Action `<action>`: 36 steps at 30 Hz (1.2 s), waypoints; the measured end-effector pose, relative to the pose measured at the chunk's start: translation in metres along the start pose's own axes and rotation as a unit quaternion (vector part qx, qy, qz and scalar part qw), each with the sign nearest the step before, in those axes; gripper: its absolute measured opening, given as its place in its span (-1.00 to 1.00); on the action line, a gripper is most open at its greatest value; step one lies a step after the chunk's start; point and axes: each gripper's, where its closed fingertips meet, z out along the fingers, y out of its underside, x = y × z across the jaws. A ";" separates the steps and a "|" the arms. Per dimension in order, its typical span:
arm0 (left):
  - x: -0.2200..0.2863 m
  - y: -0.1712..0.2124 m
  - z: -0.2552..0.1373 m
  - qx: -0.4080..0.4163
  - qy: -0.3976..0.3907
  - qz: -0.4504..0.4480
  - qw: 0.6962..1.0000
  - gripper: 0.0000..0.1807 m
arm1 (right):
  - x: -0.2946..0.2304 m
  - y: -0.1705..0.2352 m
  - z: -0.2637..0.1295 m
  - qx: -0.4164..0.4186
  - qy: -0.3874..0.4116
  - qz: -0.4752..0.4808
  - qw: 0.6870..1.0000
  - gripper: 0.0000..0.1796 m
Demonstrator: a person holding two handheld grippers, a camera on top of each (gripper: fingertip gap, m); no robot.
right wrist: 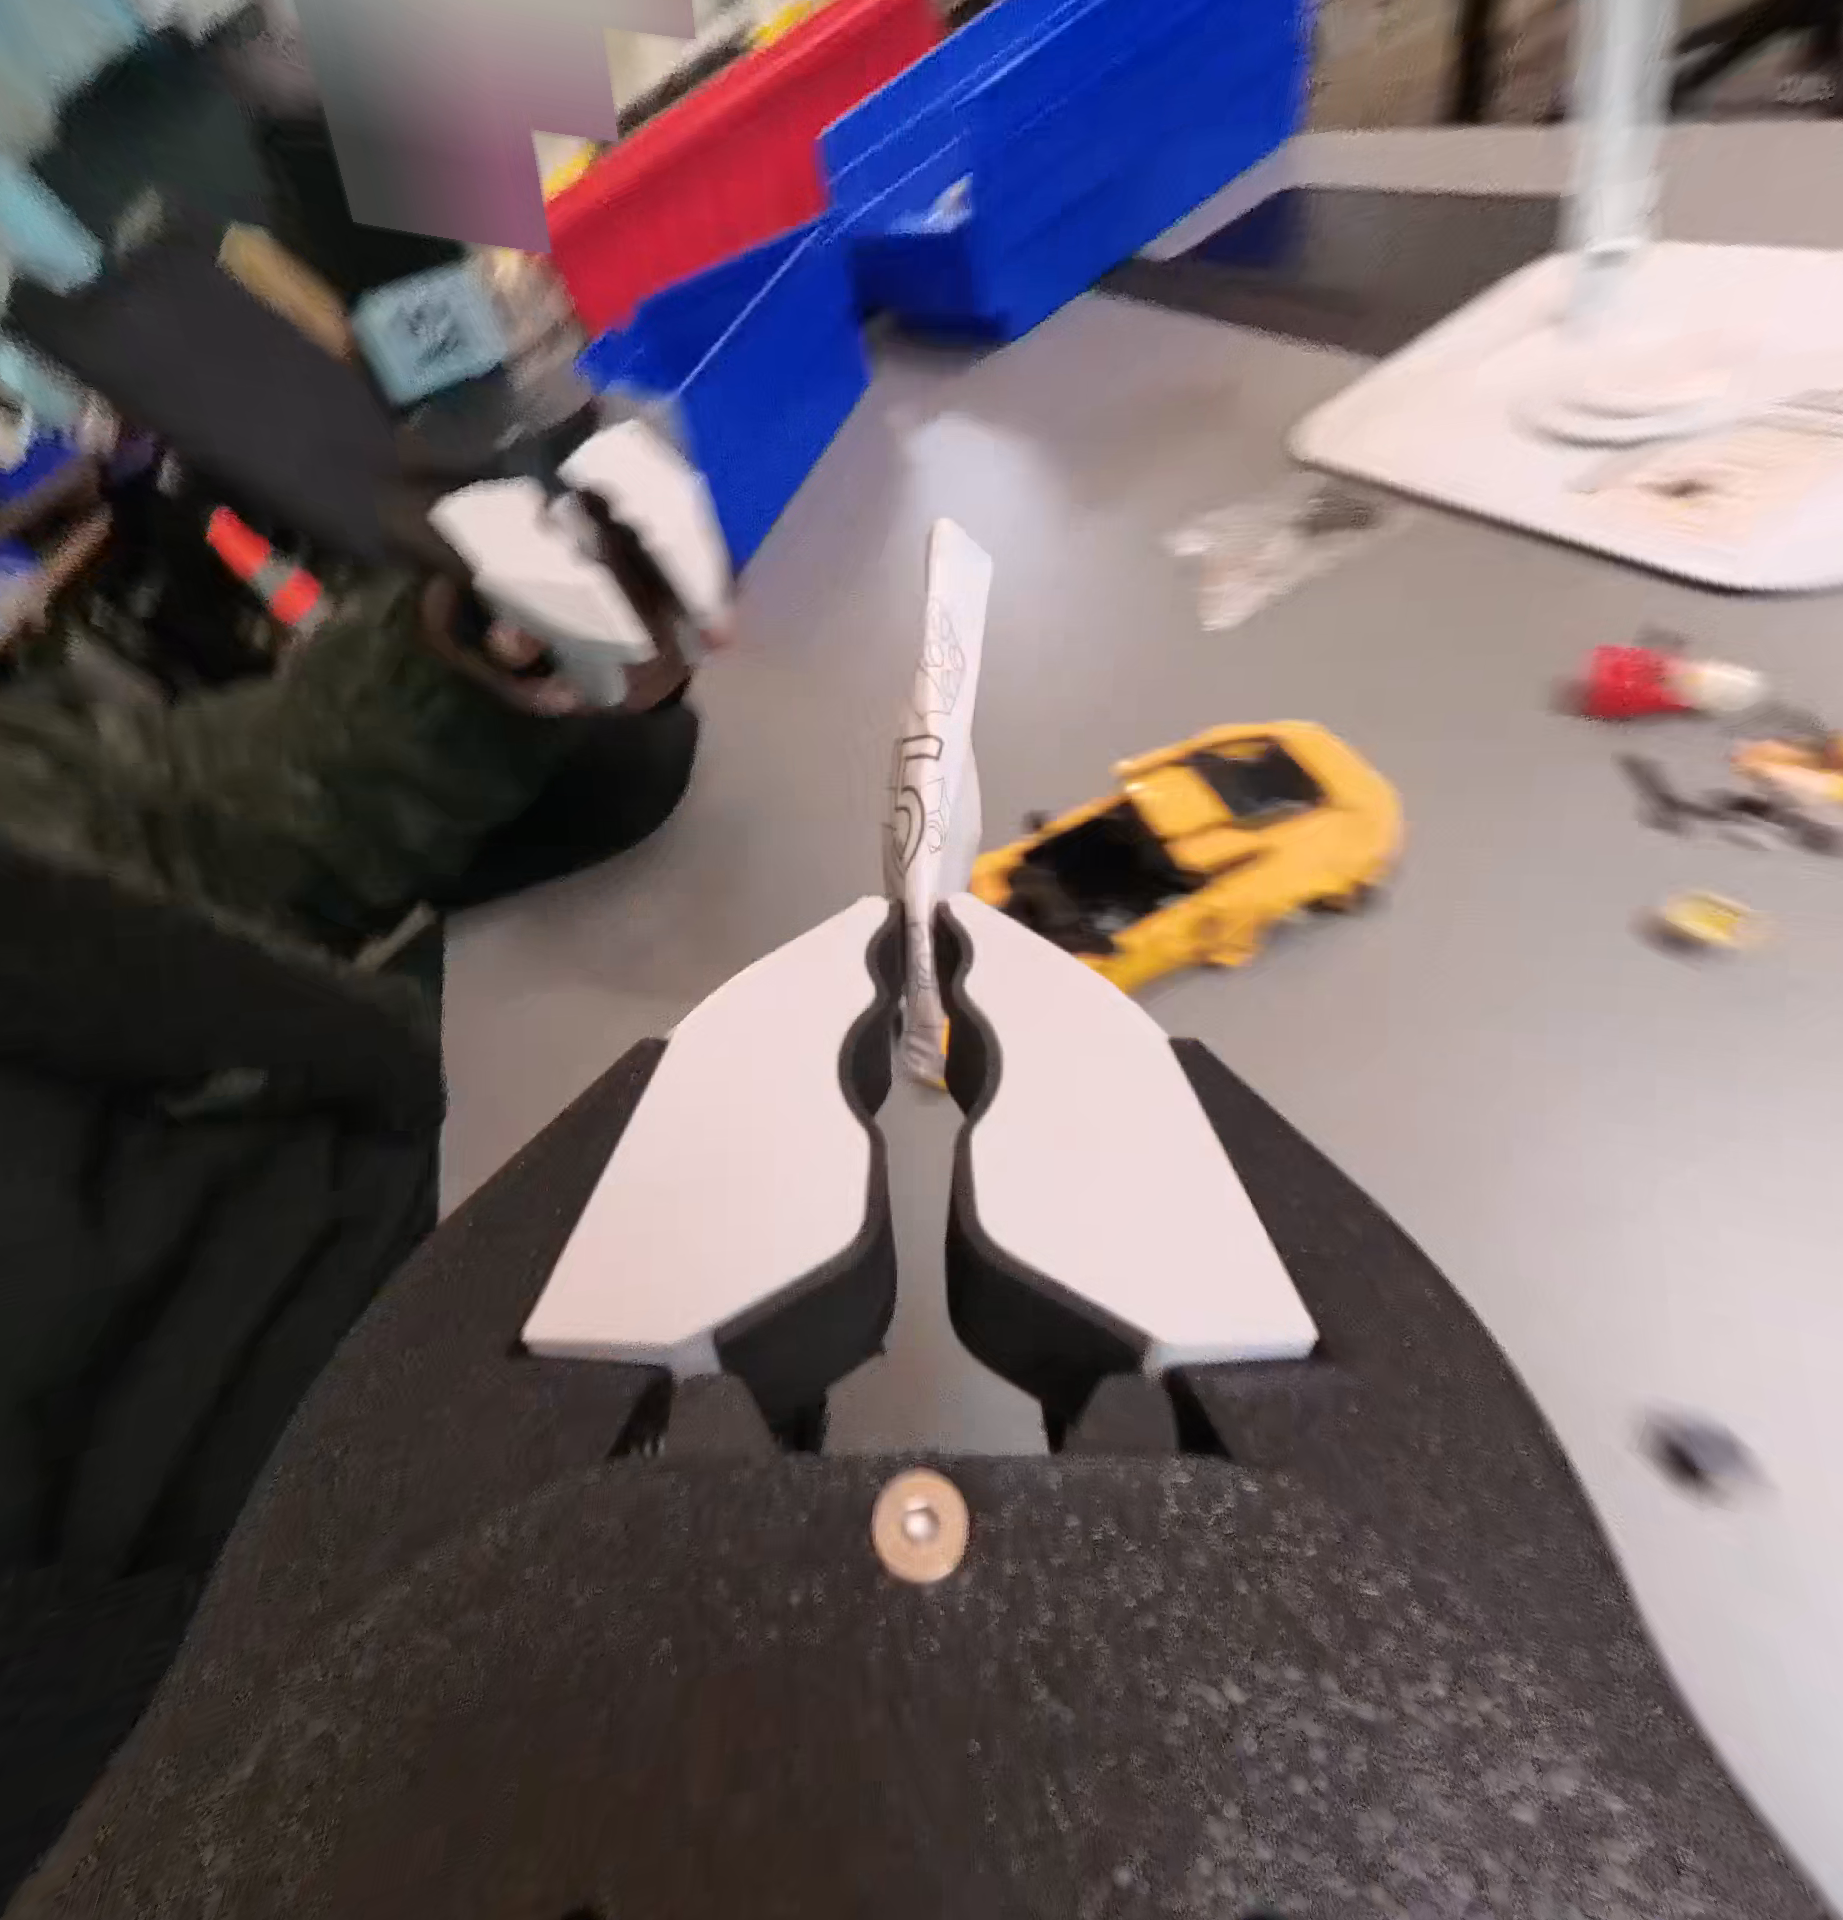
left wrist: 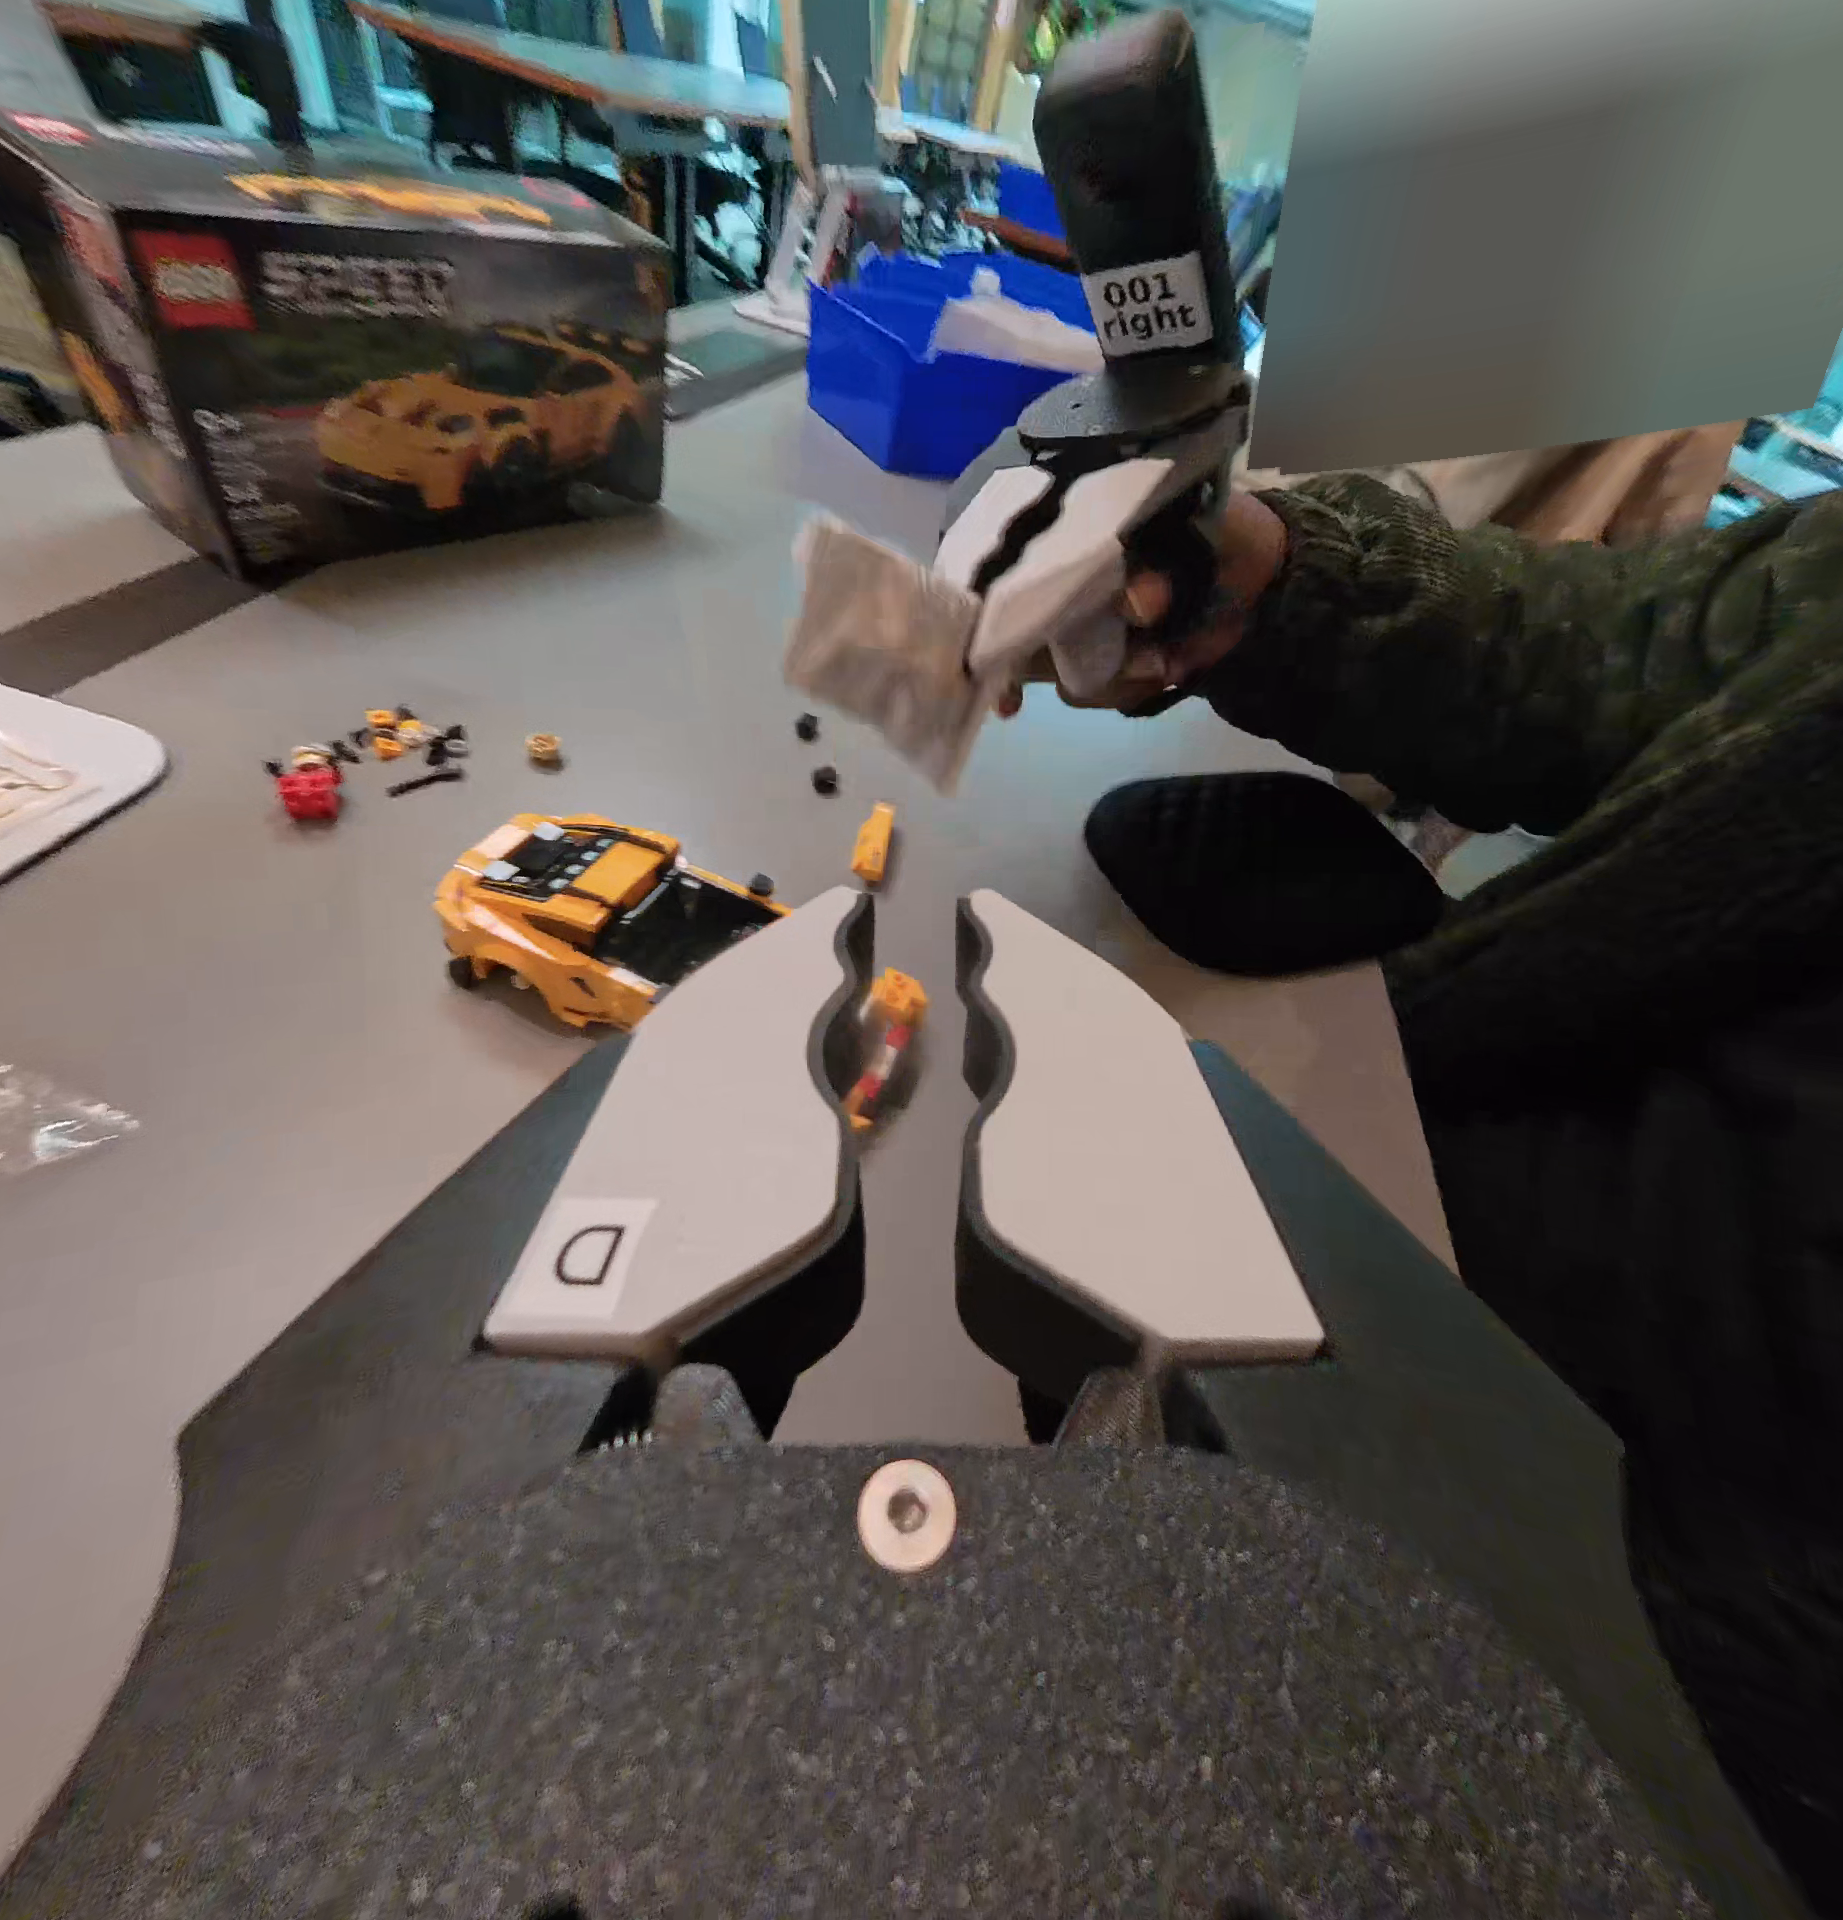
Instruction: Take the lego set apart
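Your right gripper [right wrist: 917,914] pinches a paper bag [right wrist: 938,727]; left gripper [left wrist: 912,904] hangs parted, empty. Car [left wrist: 584,914] sits mid-frame, partly stripped — drop the bag, then pull another piece.

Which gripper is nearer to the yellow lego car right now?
Left. The left gripper hangs open just beside the yellow lego car, low over the table; the right gripper is raised above it, shut on a white paper bag.
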 end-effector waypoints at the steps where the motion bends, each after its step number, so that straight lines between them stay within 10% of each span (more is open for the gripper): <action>1: -0.005 -0.001 -0.004 0.011 -0.014 0.002 1.000 -0.88 | 0.024 -0.004 -0.018 0.017 0.023 0.033 0.999 -0.95; 10: -0.016 0.003 -0.005 0.017 -0.049 0.023 0.998 -0.91 | 0.230 0.040 -0.150 0.013 0.186 0.310 0.932 -0.94; 23: -0.028 0.019 -0.001 0.000 -0.061 0.011 0.998 -0.91 | 0.269 0.075 -0.190 -0.007 0.260 0.354 0.898 -0.85; 30: -0.027 0.011 -0.008 0.016 -0.079 0.025 0.996 -0.91 | 0.274 0.082 -0.205 -0.048 0.337 0.280 0.898 -0.65; 36: -0.032 -0.004 -0.027 0.042 -0.116 0.037 0.992 -0.95 | 0.240 0.016 -0.207 0.013 0.410 0.023 0.911 -0.53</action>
